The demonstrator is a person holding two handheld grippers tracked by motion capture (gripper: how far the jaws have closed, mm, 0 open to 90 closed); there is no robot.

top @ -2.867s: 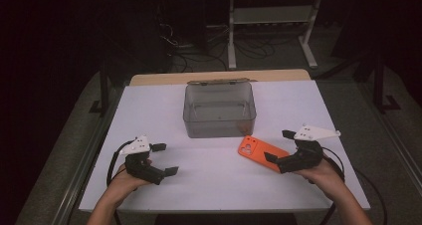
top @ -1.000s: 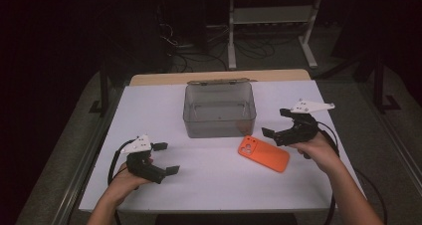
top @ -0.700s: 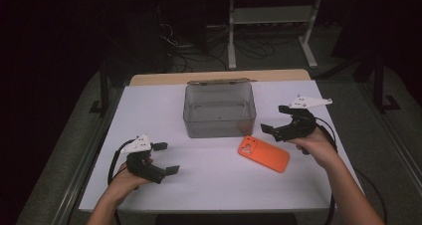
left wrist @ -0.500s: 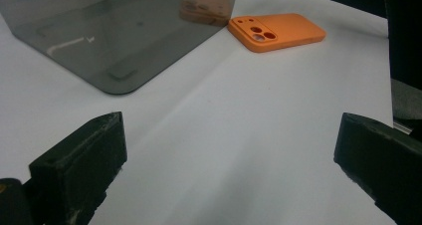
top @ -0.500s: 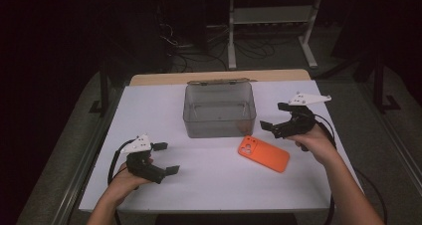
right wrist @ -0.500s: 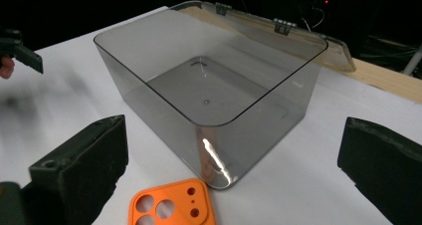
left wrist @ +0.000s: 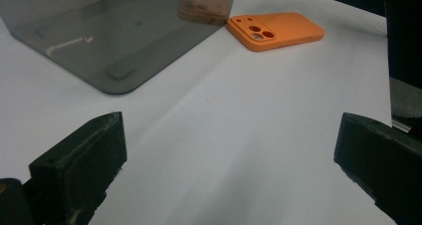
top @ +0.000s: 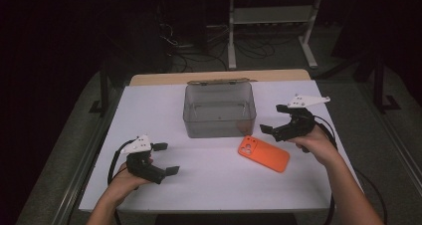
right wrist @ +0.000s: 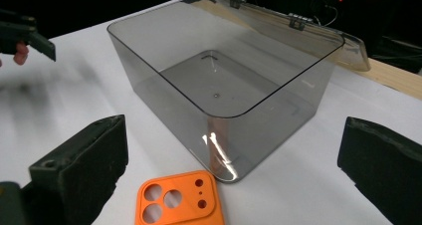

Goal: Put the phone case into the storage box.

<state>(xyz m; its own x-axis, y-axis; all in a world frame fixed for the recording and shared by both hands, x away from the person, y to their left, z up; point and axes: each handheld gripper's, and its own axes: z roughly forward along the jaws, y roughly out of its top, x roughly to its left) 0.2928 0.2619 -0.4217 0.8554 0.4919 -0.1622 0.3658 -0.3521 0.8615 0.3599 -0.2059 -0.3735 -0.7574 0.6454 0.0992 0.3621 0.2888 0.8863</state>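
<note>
Both your grippers gape wide, holding nothing: right gripper (top: pixel 277 119) hovers by the box (top: pixel 219 110), above the case (top: pixel 263 153). Swing low and you knock either.

High view from above, looking forward-down; both gripper views low, near, sharing the clear box (top: pixel 219 109).

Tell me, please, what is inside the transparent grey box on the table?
The grey box looks empty: its bare floor shows through the open top and clear walls. The orange phone case lies outside, on the table in front of it. Nothing is covered; the lid hangs open behind.
</note>
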